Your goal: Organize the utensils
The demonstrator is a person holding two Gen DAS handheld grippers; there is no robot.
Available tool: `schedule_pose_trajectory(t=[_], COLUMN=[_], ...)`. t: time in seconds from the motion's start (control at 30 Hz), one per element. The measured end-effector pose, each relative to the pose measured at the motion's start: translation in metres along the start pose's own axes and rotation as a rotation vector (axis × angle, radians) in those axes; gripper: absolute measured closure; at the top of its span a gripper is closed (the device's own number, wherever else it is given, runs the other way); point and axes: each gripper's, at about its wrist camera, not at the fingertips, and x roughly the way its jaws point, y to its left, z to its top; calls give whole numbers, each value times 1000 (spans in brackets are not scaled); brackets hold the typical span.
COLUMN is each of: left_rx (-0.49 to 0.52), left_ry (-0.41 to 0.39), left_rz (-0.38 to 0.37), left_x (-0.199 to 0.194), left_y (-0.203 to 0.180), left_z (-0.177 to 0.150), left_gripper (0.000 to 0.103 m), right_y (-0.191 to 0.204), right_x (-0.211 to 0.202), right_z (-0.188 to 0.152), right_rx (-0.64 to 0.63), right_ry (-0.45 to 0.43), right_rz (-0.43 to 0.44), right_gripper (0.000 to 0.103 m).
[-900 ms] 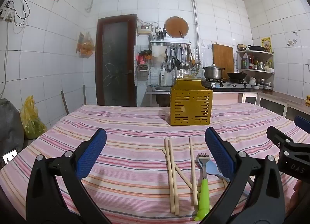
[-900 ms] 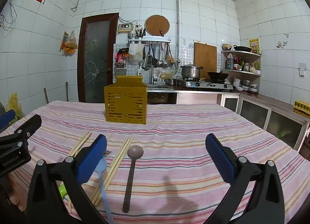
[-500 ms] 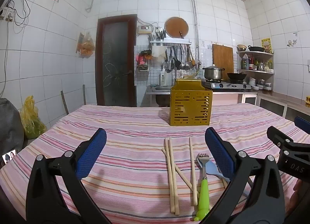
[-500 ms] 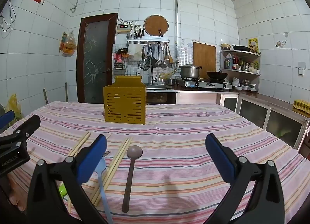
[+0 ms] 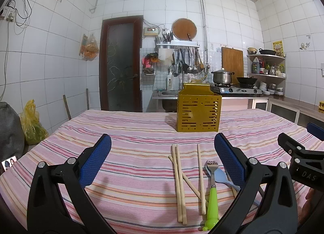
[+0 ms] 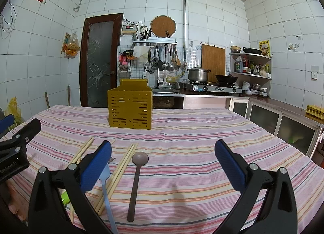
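Observation:
A yellow slotted utensil holder (image 5: 198,111) stands upright mid-table; it also shows in the right wrist view (image 6: 130,107). Before it lie wooden chopsticks (image 5: 179,173), a green-handled fork (image 5: 211,189) and a light blue spoon (image 5: 223,178). The right wrist view shows more chopsticks (image 6: 119,173), the blue spoon (image 6: 106,191) and a brown spoon (image 6: 136,179). My left gripper (image 5: 162,159) is open and empty, above the table left of the fork. My right gripper (image 6: 163,163) is open and empty, right of the brown spoon.
The table wears a pink striped cloth (image 5: 131,132). Behind it are a counter with a stove and pot (image 5: 222,77), a sink, hanging tools and a door (image 5: 121,64). A yellow bag (image 5: 32,124) sits on the floor at left.

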Motion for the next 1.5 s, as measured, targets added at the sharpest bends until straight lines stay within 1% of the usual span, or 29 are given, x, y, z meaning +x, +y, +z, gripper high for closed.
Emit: schedule_pose_trajectory(t=[1.43,1.5], left_rx=[-6,-5], left_ry=[-6,-7], left_rz=[-1,-1], left_x=[0,-2], left_y=[0,-4], left_z=[0,1], left_gripper=[5,5], right_y=[-5,-6], right_x=[1,2], right_z=[-3,-4], right_rx=[10,12], right_ry=[3,3], right_rz=[-7,-10], right_gripper=[4,4])
